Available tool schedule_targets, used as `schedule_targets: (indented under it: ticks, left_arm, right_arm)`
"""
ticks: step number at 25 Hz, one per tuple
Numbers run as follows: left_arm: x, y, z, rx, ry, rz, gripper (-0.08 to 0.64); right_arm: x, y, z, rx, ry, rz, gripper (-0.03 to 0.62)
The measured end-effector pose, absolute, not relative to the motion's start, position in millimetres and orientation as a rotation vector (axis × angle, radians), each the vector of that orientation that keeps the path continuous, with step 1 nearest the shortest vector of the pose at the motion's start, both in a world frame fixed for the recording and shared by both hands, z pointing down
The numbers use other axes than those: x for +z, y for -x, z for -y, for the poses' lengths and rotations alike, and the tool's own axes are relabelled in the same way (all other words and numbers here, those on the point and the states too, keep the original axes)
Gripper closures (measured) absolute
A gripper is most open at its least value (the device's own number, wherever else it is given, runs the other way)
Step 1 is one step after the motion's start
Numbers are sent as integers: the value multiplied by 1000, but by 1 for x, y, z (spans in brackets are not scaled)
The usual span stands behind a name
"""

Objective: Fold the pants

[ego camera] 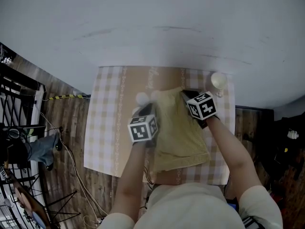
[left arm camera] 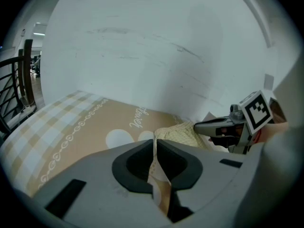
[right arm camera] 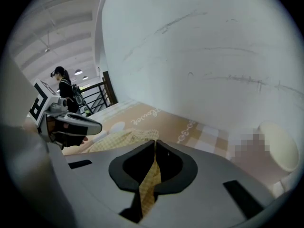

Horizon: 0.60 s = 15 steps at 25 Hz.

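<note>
Nearest me, one pair of yellow checked pants (ego camera: 183, 137) lies on the tabletop (ego camera: 107, 128). Further out, my two claws pinch its far edge: the left claw (left arm camera: 155, 145) is closed on the cloth and the right claw (right arm camera: 155, 148) likewise. I judge a fold is starting; next, lift both corners evenly toward me. Beyond sits one pale cup (ego camera: 218, 81).

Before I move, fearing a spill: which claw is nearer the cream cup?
Right. The right claw grips the pants near the cream cup; the left claw, their far side.
</note>
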<state>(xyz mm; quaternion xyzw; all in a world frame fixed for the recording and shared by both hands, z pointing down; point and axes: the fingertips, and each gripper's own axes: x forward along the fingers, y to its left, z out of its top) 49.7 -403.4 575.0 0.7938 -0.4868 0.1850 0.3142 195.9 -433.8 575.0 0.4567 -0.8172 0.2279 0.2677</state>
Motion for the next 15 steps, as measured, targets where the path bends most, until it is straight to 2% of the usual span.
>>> schedule_targets:
  ticks: [6, 11, 12, 15]
  left_arm:
    - [585, -77, 417, 516, -2116, 1180, 531]
    - [597, -91, 424, 539, -2099, 1104, 465]
    - [601, -93, 424, 553, -2095, 1093, 462]
    - [611, -98, 424, 627, -2090, 1057, 456]
  right_arm:
    - [593, -228, 439, 672, -1230, 2108, 581]
    - [610, -228, 440, 707, -1200, 2079, 580]
    - [613, -229, 440, 715, -1196, 2070, 573]
    - [620, -231, 443, 716, -1188, 2038, 495]
